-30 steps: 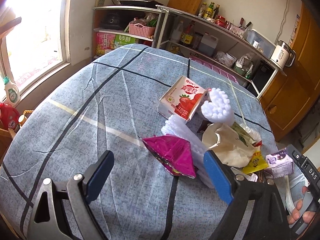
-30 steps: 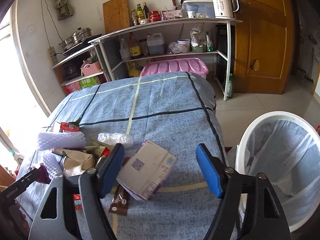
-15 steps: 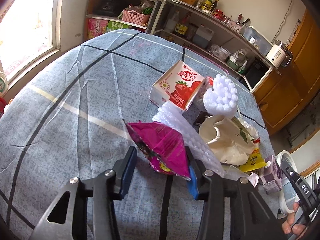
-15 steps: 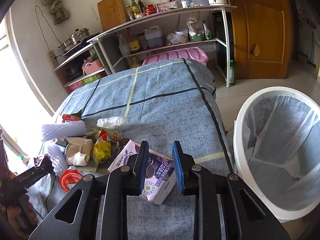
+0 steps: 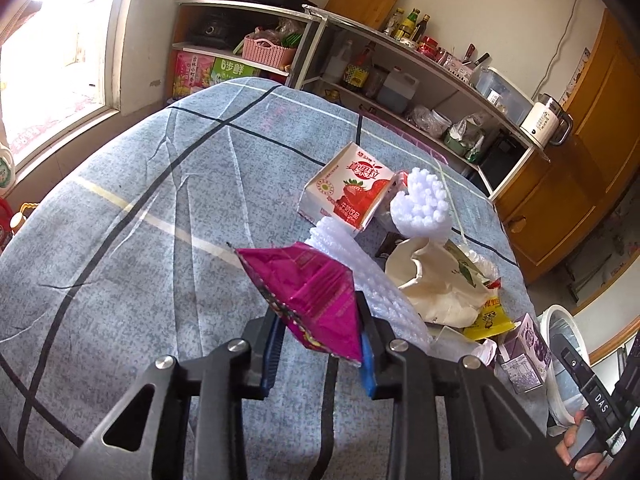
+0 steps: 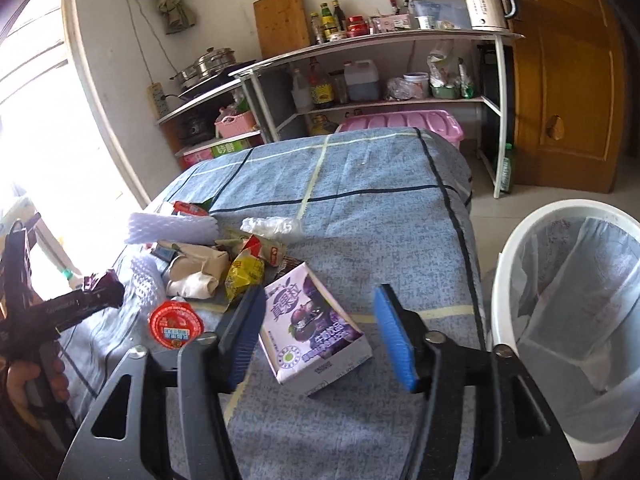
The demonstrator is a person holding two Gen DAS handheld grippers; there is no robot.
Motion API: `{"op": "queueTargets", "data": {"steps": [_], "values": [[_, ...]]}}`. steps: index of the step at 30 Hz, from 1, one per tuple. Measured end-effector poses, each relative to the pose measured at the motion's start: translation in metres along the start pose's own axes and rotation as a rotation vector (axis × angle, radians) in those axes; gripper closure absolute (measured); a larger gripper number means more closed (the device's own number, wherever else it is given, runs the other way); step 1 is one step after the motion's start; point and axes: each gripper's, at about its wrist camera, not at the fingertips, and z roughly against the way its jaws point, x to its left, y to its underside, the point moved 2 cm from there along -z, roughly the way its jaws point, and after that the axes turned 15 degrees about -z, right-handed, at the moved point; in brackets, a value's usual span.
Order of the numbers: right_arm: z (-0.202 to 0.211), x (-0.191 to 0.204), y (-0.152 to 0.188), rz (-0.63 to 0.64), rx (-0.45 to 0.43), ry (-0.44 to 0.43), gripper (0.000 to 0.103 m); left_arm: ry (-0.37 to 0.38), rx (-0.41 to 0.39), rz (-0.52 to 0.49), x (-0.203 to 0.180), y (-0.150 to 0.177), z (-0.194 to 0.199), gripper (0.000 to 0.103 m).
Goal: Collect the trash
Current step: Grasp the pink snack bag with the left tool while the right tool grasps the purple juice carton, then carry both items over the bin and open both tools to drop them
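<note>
Your left gripper [image 5: 320, 344] has its fingers squeezed tight on the pink wrapper [image 5: 308, 292], which sticks up out of them toward 12 o'clock, lifted off the blue tabletop [image 5: 140, 208]. Your right gripper [image 6: 320, 340] has its fingers wide apart and holds nothing; the purple carton [image 6: 312, 332] lies flat on the tabletop between them, not touched by either finger as far as you can tell. So you look to be in the picking-up step, with one piece caught and one waiting. Next, you likely need to close the right fingers on the carton's two long sides, then carry both pieces to the white bin [image 6: 568, 320]. Take care, as the carton sits at a slant and may twist or slip. The right view shows the bin well, off the tabletop edge at 3 o'clock with a clear bag inside, plus a red lid [image 6: 174, 324] at 9 o'clock. The left view shows just a small slice of the bin down at 4 o'clock, but it shows the red strawberry carton [image 5: 344, 196] at 1 o'clock and the white foam net [image 5: 420, 204] just beside it much more clearly.
</note>
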Motion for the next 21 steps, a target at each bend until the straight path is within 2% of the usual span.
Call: {"op": "queueTargets", "data": {"steps": [3, 7, 9, 16, 21], "values": [[-0.009, 0.009, 0.006, 0.064, 0.048, -0.024, 0.041, -0.002, -0.008, -0.010, -0.002, 0.001, 0.005, 0.070], [-0.022, 0.014, 0.015, 0.151, 0.076, 0.045, 0.041, 0.004, -0.020, -0.023, -0.006, 0.002, 0.014, 0.070], [-0.027, 0.015, 0.019, 0.168, 0.094, 0.052, 0.041, 0.006, -0.028, -0.033, -0.009, 0.001, 0.019, 0.070], [-0.024, 0.011, 0.020, 0.157, 0.076, 0.056, 0.043, 0.028, -0.038, -0.075, -0.026, 0.000, 0.028, 0.070], [-0.003, -0.003, 0.014, 0.057, 0.026, 0.017, 0.046, 0.045, -0.045, -0.115, -0.044, 0.000, 0.036, 0.070]]}}
